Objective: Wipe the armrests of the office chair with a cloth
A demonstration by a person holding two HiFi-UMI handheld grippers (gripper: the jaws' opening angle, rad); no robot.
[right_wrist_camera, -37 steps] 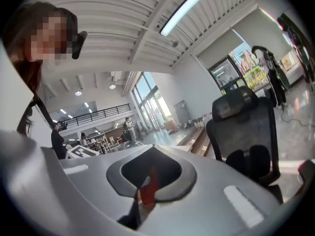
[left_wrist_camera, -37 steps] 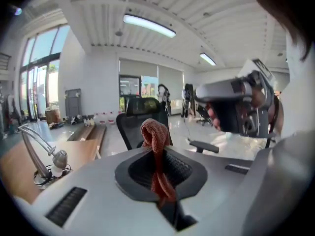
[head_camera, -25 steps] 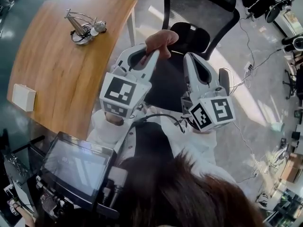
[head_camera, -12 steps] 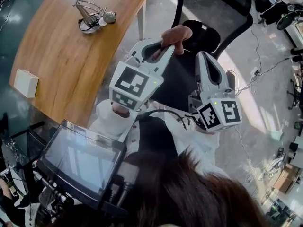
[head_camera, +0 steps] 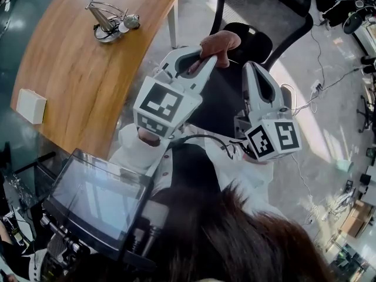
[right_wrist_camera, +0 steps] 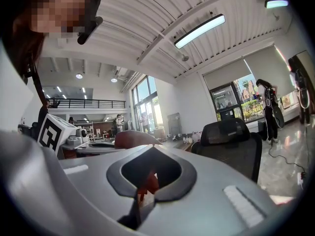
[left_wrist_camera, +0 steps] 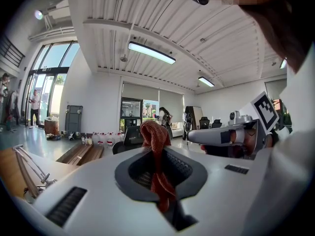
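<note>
Gripping the rust-red cloth (head_camera: 218,42), left tongs (head_camera: 201,56) hold it bunched above the office chair (head_camera: 264,7) seat. Right tongs (right_wrist_camera: 142,193) closed on nothing, just beside the left pair. Wooden surface (head_camera: 76,69) lies off to the left.

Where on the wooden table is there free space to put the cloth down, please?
The wooden table is bare between the metal stand at its far end and the white box at its left edge. Crowded: its near corner, beside the screen and left gripper.
</note>
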